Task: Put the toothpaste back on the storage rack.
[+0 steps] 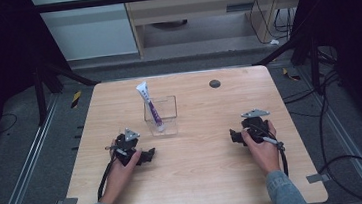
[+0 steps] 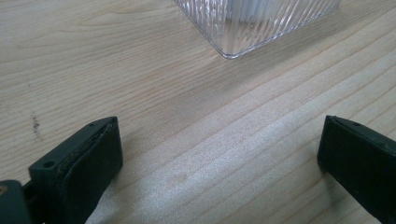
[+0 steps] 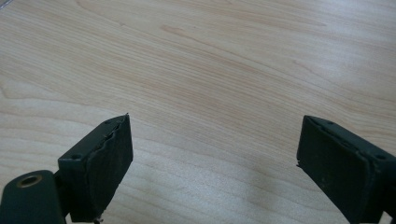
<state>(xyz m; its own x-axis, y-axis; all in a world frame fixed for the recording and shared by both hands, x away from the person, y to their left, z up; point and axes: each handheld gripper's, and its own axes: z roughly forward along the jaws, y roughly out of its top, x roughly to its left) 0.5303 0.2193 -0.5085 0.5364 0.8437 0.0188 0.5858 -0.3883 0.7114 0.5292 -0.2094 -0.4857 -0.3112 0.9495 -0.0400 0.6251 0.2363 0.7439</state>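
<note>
Wooden counter (image 1: 201,180), both hands resting on it. Clear box (image 1: 161,116) stands mid-counter, a white-and-purple tube (image 1: 149,105) leaning upright inside. Left hand-held gripper (image 1: 146,155) lies just beside the box, jaws spread, empty. Right hand-held gripper (image 1: 235,136) well apart, likewise released.

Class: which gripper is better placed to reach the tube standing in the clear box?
Probably the left gripper: open, beside the clear box holding the tube. The right gripper lies farther off.
</note>
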